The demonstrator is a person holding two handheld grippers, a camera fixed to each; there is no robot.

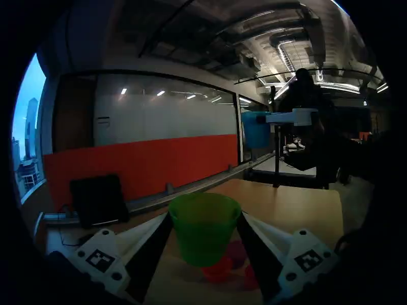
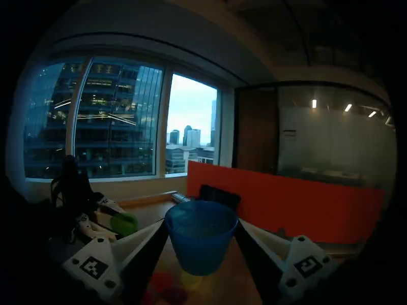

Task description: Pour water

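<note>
Left gripper [image 1: 204, 221]: fingers closed to cup width on a green cup [image 1: 204, 241], one finger against each side of the wall just below the rim. The cup is upright and lifted clear of the tabletop [image 1: 295, 203]. Right gripper [image 2: 202, 226]: the same hold on a blue cup [image 2: 202, 246], likewise upright and off the surface. The two cups are well apart; from the left gripper view the blue cup hangs far off and higher, in front of a person [image 1: 318, 152] seen only as a dark shape. Contents: the blue cup's inner wall shows below the rim, but the dim light does not let me say whether water stands in it, and the green cup's interior cannot be judged either. Handling: both appear to be thin, light plastic tumblers, smooth-walled and tapered, likely to flex under a hard squeeze. A grip high on the wall, under the wider rim, is judged the sound place, since the taper resists sliding down. Small coloured items [image 1: 219, 272], red and pink, possibly more cups, lie on the tabletop beneath the green cup. Neither cup is tipped; pouring is not yet begun.
</note>
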